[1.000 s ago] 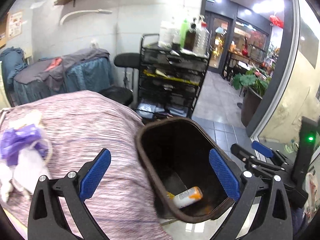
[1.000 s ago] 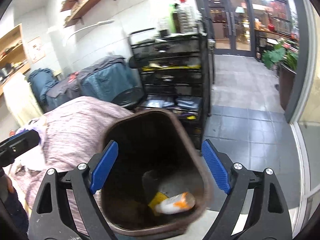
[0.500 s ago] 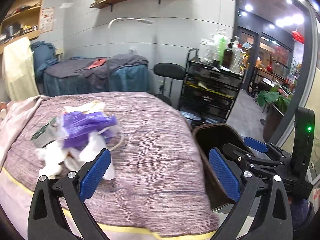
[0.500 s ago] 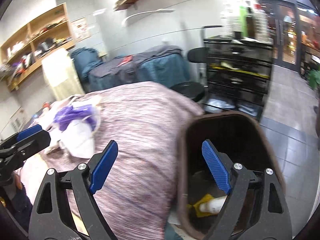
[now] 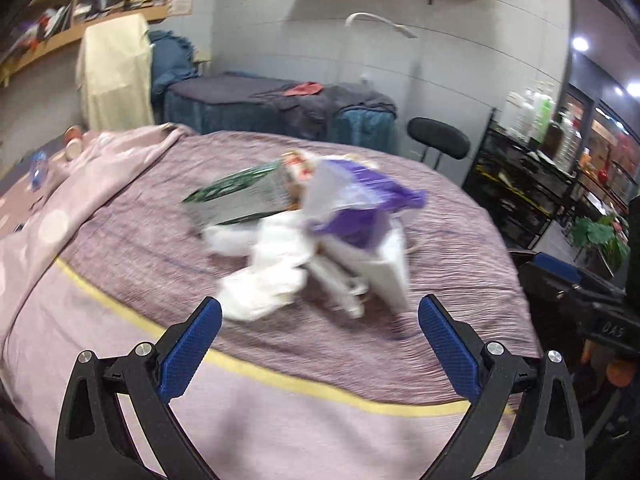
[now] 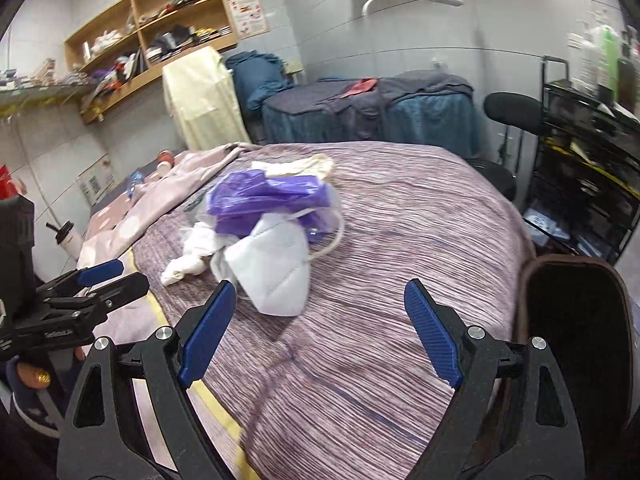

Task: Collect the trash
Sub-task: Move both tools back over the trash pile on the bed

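Right wrist view: my right claw (image 6: pixel 316 328) gapes wide, empty | trash pile (image 6: pixel 272 224) lies just beyond it, slightly left, on the bed (image 6: pixel 420 240), long axis near-to-far | left claw (image 5: pixel 320 344) also wide, empty, similarly near | bin (image 6: pixel 576 320) at right | path unobstructed.

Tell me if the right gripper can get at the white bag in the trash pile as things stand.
Probably yes. The right gripper stands open and empty, and the white bag lies at the near edge of the trash pile, just beyond its fingertips. Only bare bedspread lies between; the left gripper is off to the side.
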The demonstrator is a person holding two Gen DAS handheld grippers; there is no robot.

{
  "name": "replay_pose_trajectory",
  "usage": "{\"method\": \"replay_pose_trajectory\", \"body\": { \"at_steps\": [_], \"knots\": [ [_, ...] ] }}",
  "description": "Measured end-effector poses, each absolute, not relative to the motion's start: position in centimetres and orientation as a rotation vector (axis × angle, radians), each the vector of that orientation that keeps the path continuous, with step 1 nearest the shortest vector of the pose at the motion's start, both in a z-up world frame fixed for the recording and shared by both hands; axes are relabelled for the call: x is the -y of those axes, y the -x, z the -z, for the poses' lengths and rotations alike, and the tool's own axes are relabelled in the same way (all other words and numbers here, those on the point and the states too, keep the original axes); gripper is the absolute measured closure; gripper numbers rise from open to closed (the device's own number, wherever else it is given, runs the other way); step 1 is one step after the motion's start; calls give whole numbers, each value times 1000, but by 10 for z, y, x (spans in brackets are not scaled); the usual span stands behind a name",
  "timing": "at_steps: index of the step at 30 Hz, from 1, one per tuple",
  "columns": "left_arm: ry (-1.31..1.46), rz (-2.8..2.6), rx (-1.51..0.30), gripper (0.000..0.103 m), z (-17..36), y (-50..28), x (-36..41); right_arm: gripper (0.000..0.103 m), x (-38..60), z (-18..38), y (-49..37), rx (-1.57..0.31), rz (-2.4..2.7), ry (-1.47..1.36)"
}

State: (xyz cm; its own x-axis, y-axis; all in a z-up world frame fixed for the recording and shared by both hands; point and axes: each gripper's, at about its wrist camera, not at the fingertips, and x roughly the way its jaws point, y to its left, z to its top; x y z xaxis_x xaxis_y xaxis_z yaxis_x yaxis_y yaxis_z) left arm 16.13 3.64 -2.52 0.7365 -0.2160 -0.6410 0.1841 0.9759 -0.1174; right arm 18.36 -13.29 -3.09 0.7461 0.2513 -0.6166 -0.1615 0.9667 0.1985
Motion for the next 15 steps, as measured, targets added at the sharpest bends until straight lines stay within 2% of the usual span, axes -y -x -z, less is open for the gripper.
{"method": "replay_pose_trajectory", "body": {
  "at_steps": [11,15],
  "knots": [
    [49,126,-751,6,39,-191,-99,18,60,37,-249,-721,-319,70],
    [1,117,-750,6,41,-210,-106,18,27,37,-273,-684,-349,263]
  ]
}}
